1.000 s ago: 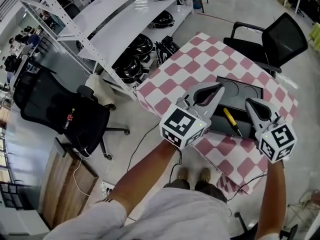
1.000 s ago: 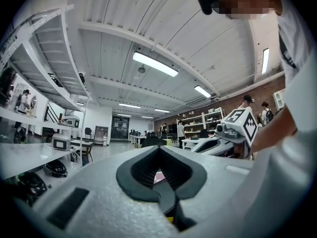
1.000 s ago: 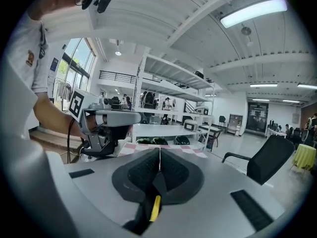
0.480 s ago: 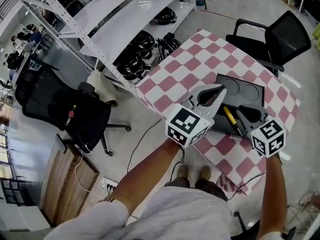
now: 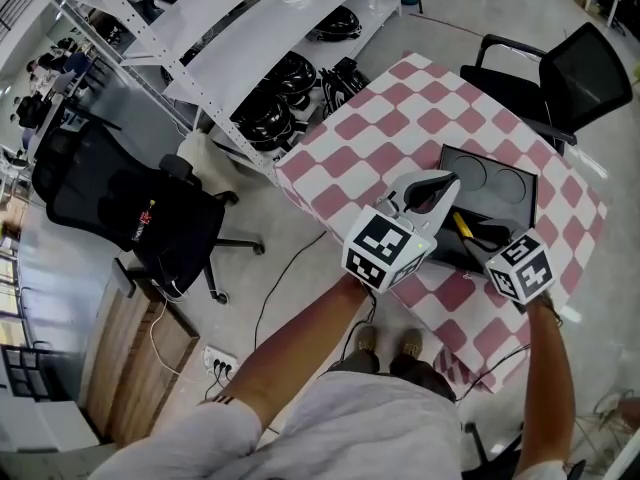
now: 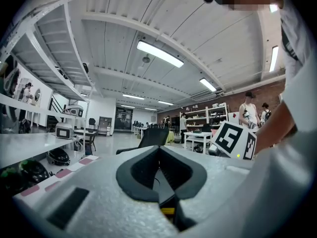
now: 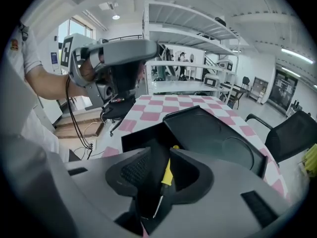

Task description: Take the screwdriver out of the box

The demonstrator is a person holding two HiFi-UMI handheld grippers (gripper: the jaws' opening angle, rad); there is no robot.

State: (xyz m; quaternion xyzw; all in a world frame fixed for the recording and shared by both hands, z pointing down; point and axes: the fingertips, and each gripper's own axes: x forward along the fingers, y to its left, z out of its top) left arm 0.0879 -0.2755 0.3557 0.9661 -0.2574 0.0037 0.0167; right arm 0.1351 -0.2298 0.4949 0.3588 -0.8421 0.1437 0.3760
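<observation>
A screwdriver with a yellow handle point(image 5: 462, 226) lies inside the open black box point(image 5: 448, 251), whose lid point(image 5: 492, 174) leans back behind it. My right gripper point(image 5: 479, 236) tilts down into the box and its jaws are opening. In the right gripper view the screwdriver point(image 7: 167, 171) shows in the gap between the pads point(image 7: 130, 168), which do not press on it. My left gripper point(image 5: 442, 181) hovers level over the box's near left corner, fingertips together and empty. It also shows in the right gripper view point(image 7: 125, 53).
The box sits on a table with a pink and white checked cloth point(image 5: 390, 133). A white shelving rack point(image 5: 240, 48) stands at the left, a black office chair point(image 5: 570, 68) behind the table and another point(image 5: 120, 218) at far left. Cables point(image 5: 280, 288) lie on the floor.
My right gripper has come down and tipped toward the box, and its jaws have parted around the screwdriver. The left gripper has sunk a little.
</observation>
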